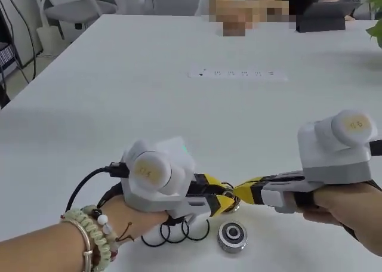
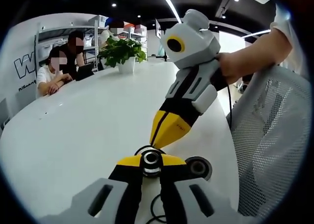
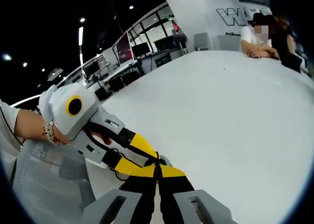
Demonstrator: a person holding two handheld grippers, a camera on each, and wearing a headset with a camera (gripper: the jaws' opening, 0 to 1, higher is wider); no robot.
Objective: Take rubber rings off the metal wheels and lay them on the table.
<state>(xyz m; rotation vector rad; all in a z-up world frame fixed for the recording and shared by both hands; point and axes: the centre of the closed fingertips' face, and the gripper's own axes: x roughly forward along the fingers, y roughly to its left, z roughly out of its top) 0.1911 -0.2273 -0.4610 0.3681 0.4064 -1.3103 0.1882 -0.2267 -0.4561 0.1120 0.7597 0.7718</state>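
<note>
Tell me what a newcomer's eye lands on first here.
Two yellow tips meeting over the white table: the left hand-held gripper clamps a metal wheel, and the right hand-held gripper, tips closed, meets it. Beside them on the table lie a second wheel and loose black rubber rings.

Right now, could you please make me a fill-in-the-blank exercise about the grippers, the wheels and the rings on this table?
1. The left gripper clamps a metal ____ between its yellow jaws.
2. A second wheel lies free on the ____ table.
3. The loose rubber rings on the table are ____ in colour.
Missing words: wheel; white; black.
</note>
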